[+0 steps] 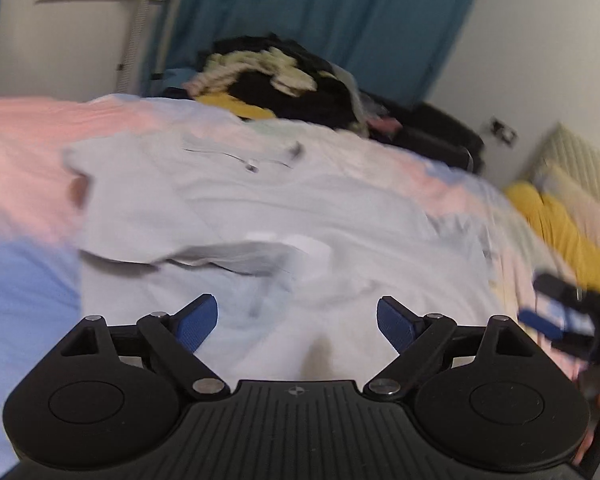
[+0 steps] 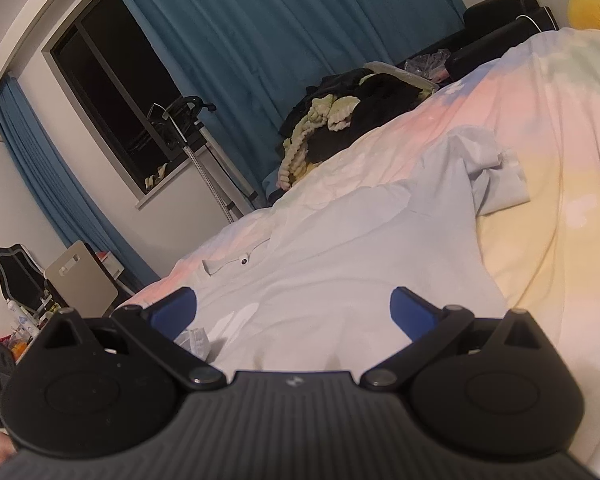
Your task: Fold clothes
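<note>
the pale blue t-shirt (image 1: 284, 208) lies spread on the bed (image 1: 24, 144), collar end away from the tongs, with a small tag at the neckline (image 2: 244, 261). in the left wrist view one part of the cloth is lapped over the body and makes a loose edge across the middle (image 1: 188, 256); in the right wrist view the far sleeve (image 2: 496, 176) is bunched and creased rather than flat. whether that lapped part is a fold half made or just a rumple, the pictures do not settle. the cloth looks thin, soft and light, so it should lift with little force but sag, drag and wrinkle, and it may slip on the smooth bedcover; a pinch at a hem corner or a shoulder seam, where the fabric is doubled, seems the surest hold. the left tongs (image 1: 296, 322) stand wide open over the near hem, with nothing between the blue pads. the right tongs (image 2: 294, 308) are likewise spread wide and empty, low over the shirt's near part. the bedcover is pastel pink, yellow and blue. beyond it sits a heap of dark and cream clothes (image 2: 340, 120), in front of a teal curtain (image 2: 284, 20).
</note>
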{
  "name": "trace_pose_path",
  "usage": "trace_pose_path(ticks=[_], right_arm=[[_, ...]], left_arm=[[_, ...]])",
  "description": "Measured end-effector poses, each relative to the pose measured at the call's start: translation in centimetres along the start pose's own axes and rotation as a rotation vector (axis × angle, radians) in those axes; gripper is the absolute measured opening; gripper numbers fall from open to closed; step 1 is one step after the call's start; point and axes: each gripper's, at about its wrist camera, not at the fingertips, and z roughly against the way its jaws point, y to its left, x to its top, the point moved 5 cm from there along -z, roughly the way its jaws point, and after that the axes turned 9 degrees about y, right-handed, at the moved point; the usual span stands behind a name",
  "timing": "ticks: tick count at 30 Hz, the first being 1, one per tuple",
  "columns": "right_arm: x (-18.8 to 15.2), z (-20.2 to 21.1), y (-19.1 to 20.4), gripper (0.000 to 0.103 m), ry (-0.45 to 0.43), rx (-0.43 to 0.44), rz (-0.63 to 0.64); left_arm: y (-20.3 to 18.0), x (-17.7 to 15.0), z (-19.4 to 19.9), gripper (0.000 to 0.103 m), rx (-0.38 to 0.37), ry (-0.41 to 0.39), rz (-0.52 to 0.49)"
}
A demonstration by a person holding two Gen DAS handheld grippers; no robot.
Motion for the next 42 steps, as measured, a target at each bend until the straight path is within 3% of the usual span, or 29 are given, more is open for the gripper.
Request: trace_pose_path(ticks=[5,9,10,11,12,13,14,16,20,25,31,32,33,35,38,42], right_arm=[[-0.5,-0.4,0.2,0.103,0.021,-0.006,0.022],[-1.0,-1.1,0.4,0.103,0.042,-0.007,0.046],[-1.1,-1.3,0.5,0.103,0.049,-0.009,0.058],[-1.3,-1.5,0.6,0.103,0.058,-0.010,0.065],[-1.5,-1.7,0.7,0.103,0.066,-0.011,0.072],[-1.7,-1.9,0.8,0.103,0.074,-0.012,0.078],[-1.8,-2.0,0.9,0.103,0.080,-0.009,0.077],[-2.0,-2.0,1.0,0.103,0.090,0.001,0.067],[-2.5,-2.0,1.6,0.103,0.081,-0.021,0.108],[-3.2,-2.9,1.5,0.103,0.095,-0.051,0.148],[-3.6,-4.4,0.8,0.103,0.107,-0.064,0.197],[-3.6,-4.7,0.6,0.103,0.105,-0.067,0.202],[-3.6,-4.9,0.4,0.103,0.103,-0.070,0.206],[-3.7,-5.3,0.2,0.103,0.106,-0.054,0.197],[-3.8,-5.5,0.6,0.103,0.107,-0.033,0.212],[-3.6,-4.6,2.0,0.103,0.087,0.010,0.244]], left_arm=[[6.8,2.0,0.0,0.089,0.096,-0.069,0.313],[8.9,3.5,-1.2,0.083,0.140,-0.081,0.397],[8.7,3.9,-1.4,0.077,0.155,-0.078,0.389],[8.4,4.3,-1.6,0.058,0.160,-0.072,0.373],[8.0,4.6,-1.7,0.029,0.164,-0.066,0.358],[7.7,5.0,-1.8,0.016,0.169,-0.060,0.342],[7.3,5.4,-2.0,0.006,0.173,-0.055,0.327],[6.0,6.7,-2.0,0.004,0.151,-0.058,0.300],[2.5,10.3,-3.1,0.003,0.098,-0.067,0.248],[-1.4,13.4,-8.8,0.003,0.117,-0.018,0.155],[-2.4,12.2,-15.3,0.009,0.165,0.068,0.047],[-2.2,11.9,-15.0,0.021,0.149,0.072,0.047],[-1.9,11.6,-14.7,0.044,0.134,0.076,0.046],[-1.4,11.1,-13.4,0.075,0.113,0.072,0.045],[-1.9,10.7,-8.4,0.078,0.082,0.038,0.018],[-2.3,7.9,0.0,0.078,0.040,0.059,-0.034]])
